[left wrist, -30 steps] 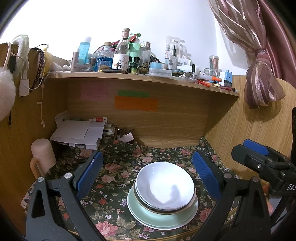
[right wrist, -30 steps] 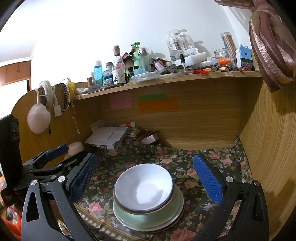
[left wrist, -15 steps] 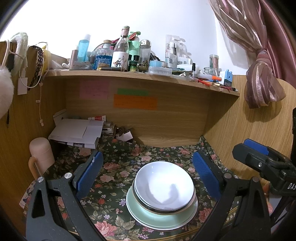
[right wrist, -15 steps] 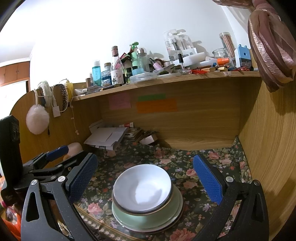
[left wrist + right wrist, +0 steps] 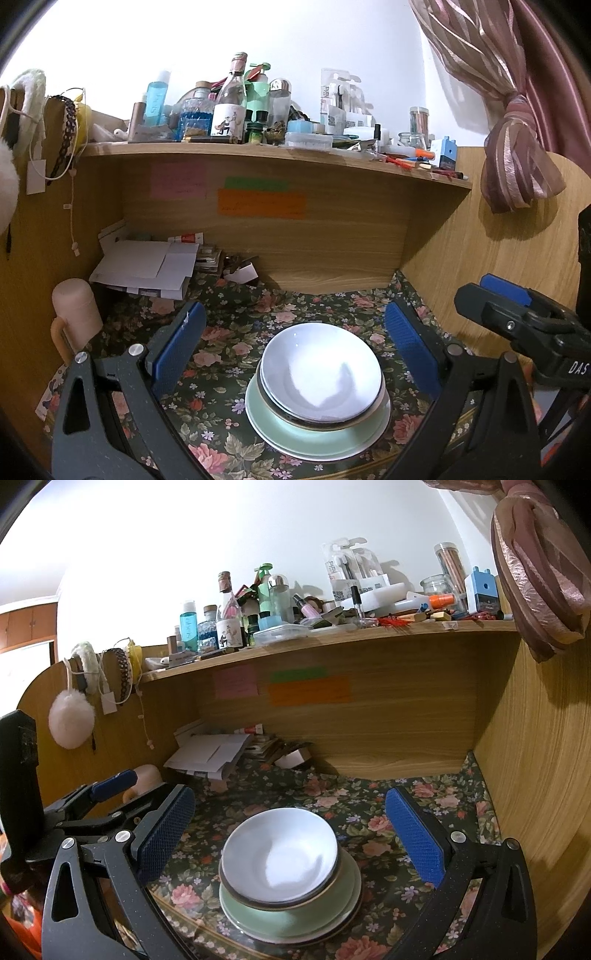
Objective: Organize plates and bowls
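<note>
A white bowl with a dark rim sits on top of a stack, nested over another bowl, on a pale green plate. The stack rests near the front edge of the floral cloth. My left gripper hangs open above and just behind the stack, holding nothing. In the right wrist view the same white bowl tops the green plate, and my right gripper is open around empty air over it. Each gripper shows at the edge of the other's view.
A floral cloth covers the desk inside a wooden alcove. A pink mug stands at the left, papers lie at the back left. The shelf above carries several bottles. A wooden side wall closes the right.
Both views drift slightly; the stack sits a little lower and left in frame. Both grippers stay open and the dishes have not moved.
</note>
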{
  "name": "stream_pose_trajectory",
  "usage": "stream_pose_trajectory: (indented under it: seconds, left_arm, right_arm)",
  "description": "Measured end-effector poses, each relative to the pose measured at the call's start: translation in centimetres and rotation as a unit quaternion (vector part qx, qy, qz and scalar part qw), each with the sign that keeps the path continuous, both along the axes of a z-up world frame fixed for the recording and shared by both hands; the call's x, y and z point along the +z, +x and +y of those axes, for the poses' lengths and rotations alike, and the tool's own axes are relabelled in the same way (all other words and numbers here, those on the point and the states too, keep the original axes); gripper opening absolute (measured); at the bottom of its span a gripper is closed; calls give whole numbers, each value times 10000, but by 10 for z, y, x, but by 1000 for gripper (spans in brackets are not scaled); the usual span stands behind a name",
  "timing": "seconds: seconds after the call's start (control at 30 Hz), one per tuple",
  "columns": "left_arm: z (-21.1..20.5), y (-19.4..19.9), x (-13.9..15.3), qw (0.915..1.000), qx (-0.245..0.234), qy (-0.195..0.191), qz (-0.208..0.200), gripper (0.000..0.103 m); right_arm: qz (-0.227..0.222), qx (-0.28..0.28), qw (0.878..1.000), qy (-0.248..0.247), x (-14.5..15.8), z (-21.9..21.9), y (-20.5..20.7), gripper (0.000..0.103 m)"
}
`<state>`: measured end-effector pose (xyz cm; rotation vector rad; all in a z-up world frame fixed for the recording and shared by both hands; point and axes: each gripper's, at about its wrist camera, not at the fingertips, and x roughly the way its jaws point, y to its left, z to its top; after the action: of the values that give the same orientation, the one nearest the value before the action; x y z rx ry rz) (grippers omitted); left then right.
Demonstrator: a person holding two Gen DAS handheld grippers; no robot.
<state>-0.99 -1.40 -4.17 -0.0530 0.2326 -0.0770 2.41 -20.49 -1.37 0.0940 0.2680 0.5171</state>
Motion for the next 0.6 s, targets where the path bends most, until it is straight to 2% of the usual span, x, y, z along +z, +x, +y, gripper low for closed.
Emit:
stream_pose_trajectory:
  seconds: [0.6]
  left_arm:
    - [0, 11, 1, 9999, -109, -34, 106, 99]
  right_arm:
    - [68, -73, 9999, -19, -3, 0, 8, 103]
